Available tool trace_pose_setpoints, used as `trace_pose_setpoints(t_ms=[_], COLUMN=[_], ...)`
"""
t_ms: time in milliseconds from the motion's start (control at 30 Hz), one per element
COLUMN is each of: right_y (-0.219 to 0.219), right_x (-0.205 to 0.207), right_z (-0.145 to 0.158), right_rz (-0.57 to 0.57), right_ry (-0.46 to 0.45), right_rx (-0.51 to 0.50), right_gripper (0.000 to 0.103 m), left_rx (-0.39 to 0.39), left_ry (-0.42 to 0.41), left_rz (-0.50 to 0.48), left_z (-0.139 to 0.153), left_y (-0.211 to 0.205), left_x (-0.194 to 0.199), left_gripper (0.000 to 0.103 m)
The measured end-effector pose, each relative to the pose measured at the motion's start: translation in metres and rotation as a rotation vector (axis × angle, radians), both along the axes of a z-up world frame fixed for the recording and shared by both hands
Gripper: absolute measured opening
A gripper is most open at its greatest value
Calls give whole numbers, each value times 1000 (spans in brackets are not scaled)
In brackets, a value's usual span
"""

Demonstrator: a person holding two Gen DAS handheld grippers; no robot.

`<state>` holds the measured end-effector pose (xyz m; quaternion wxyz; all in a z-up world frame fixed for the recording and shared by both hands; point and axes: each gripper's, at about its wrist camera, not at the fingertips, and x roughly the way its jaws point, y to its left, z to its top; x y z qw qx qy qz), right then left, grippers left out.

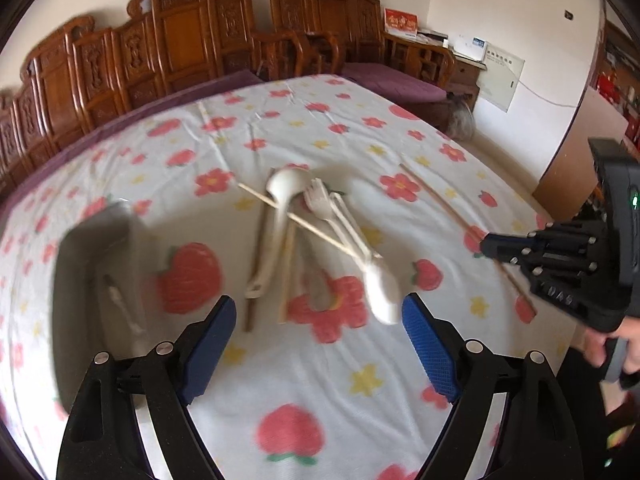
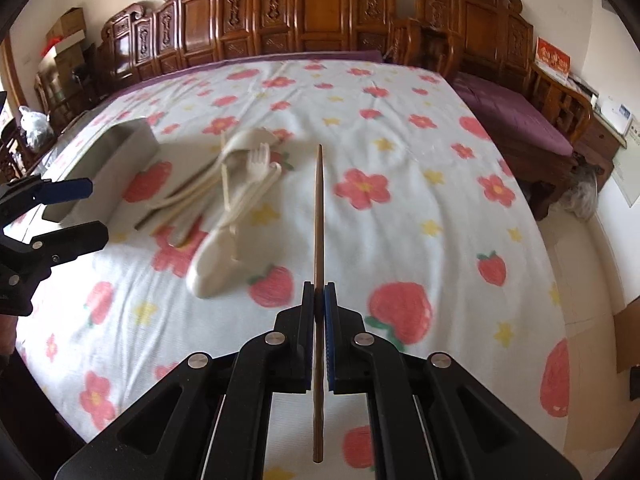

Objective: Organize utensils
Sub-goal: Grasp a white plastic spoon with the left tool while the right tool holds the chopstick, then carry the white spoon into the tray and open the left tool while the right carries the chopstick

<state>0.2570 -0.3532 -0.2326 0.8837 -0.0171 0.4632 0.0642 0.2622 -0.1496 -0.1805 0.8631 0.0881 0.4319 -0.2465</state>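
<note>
A pile of cream utensils lies mid-table on the flowered cloth: two spoons [image 1: 382,292] [image 1: 286,186], a fork [image 1: 318,200] and crossed chopsticks [image 1: 304,224]. My left gripper [image 1: 320,312] hangs open just before the pile, with only cloth between its blue pads. A grey tray [image 1: 80,264] to the left holds one white utensil [image 1: 124,312]. At the right, my right gripper [image 1: 492,246] is shut on a brown chopstick [image 1: 440,201]. In the right wrist view this chopstick [image 2: 319,208] runs straight ahead from the shut gripper [image 2: 319,292], right of the pile [image 2: 236,192] and the tray [image 2: 108,160]. The left gripper [image 2: 94,210] shows at the left edge.
Carved wooden benches [image 2: 320,12] line the far side of the table, one with a purple cushion [image 2: 516,116]. The table's right edge drops to a pale floor [image 2: 592,248]. A person's hand [image 1: 608,344] grips the right tool's handle.
</note>
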Motion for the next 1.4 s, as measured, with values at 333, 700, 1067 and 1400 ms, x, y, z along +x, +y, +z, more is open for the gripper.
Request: trace_pose_setpoints(t_ms=[333, 700, 1067, 1400], right_y=[-28, -32, -32, -33], right_x=[13, 18, 18, 17], right_z=[-18, -34, -36, -37], right_rz=[-44, -49, -45, -52], right_ry=[39, 75, 79, 75], right_rx=[54, 56, 60, 75], right_gripper=[6, 6, 6, 6], left_rx=[37, 112, 156, 185], left_ry=[98, 154, 161, 66], left_rz=[10, 47, 65, 47], left_z=[-34, -60, -58, -31], left_y=[-49, -71, -74, -67], left_x=[20, 28, 20, -1], left_gripper=[67, 47, 26, 25])
